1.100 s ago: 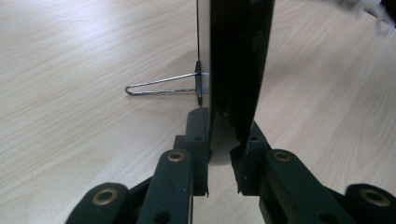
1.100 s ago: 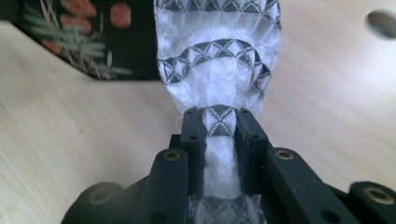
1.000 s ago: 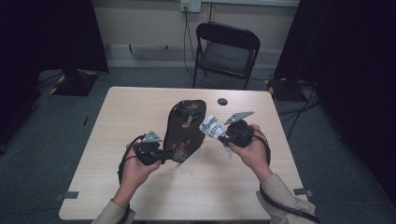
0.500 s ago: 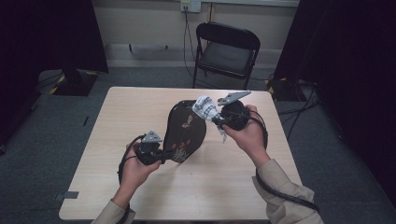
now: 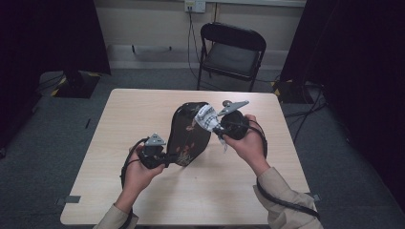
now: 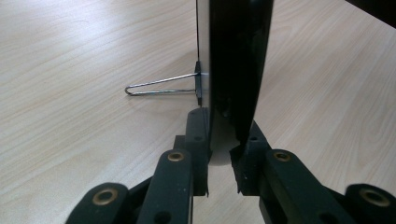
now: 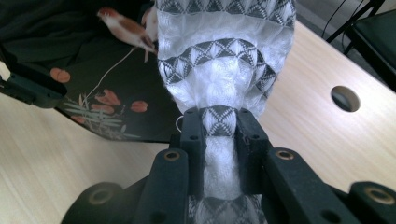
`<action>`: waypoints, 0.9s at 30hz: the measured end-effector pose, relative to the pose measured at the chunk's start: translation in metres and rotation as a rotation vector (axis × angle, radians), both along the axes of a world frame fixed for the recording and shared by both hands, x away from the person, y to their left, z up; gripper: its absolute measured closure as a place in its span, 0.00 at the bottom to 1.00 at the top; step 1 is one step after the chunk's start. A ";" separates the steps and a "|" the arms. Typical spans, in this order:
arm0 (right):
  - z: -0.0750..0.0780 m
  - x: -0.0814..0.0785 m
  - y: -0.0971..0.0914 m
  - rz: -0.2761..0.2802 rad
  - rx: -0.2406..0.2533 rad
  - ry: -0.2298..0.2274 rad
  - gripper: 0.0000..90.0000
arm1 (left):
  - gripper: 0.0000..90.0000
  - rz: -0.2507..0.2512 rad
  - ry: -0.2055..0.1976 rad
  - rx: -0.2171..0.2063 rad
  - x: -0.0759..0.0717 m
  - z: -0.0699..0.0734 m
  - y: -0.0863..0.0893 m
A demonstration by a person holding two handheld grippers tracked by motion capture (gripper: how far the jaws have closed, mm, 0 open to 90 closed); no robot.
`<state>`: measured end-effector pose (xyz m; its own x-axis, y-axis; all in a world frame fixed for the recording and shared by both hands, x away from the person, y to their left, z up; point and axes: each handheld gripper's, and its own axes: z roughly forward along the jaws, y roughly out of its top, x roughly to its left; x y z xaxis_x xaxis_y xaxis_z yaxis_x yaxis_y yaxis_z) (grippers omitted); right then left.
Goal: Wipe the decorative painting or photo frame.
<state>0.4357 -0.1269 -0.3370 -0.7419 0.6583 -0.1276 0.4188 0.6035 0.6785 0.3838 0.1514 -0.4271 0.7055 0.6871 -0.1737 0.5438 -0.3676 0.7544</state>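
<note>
1. High view, centre of frame: black oval tray (image 5: 188, 136) with flower and bird print, tilted on edge over the wooden table (image 5: 119, 124), running from lower left to upper right.
2. Same view, lower left of centre: left gripper (image 5: 167, 159) clamped on the tray's lower edge, held by the left hand (image 5: 138, 171).
3. Same view, right of centre: right gripper (image 5: 213, 125) pinching a white and grey patterned cloth (image 5: 205, 117), cloth pressed against the tray's upper right face; right hand (image 5: 246, 143) behind it.
4. Top of frame: black folding chair (image 5: 231, 52) beyond the table.
5. Left gripper view, centre: tray seen edge-on as a dark vertical slab (image 6: 238, 65), jaws drawn narrow and gripping its rim at bottom centre. Thin wire stand (image 6: 161, 86) jutting left from the tray's back, over the table surface.
6. Right gripper view, centre: cloth (image 7: 224, 60) bunched between jaws closed tight on it, fanning out toward the top of frame.
7. Same view, upper left: tray's printed face (image 7: 107, 93) behind the cloth. Right edge: round hole (image 7: 345, 98) in the table top.
</note>
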 end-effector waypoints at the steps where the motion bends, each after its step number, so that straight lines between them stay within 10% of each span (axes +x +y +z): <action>1: -0.003 -0.001 0.000 0.001 0.002 0.003 0.85 | 0.87 0.001 0.002 0.000 0.000 0.000 0.000; 27: -0.094 -0.017 -0.002 0.000 -0.002 0.167 0.85 | 0.87 0.001 0.000 0.000 0.000 0.000 0.000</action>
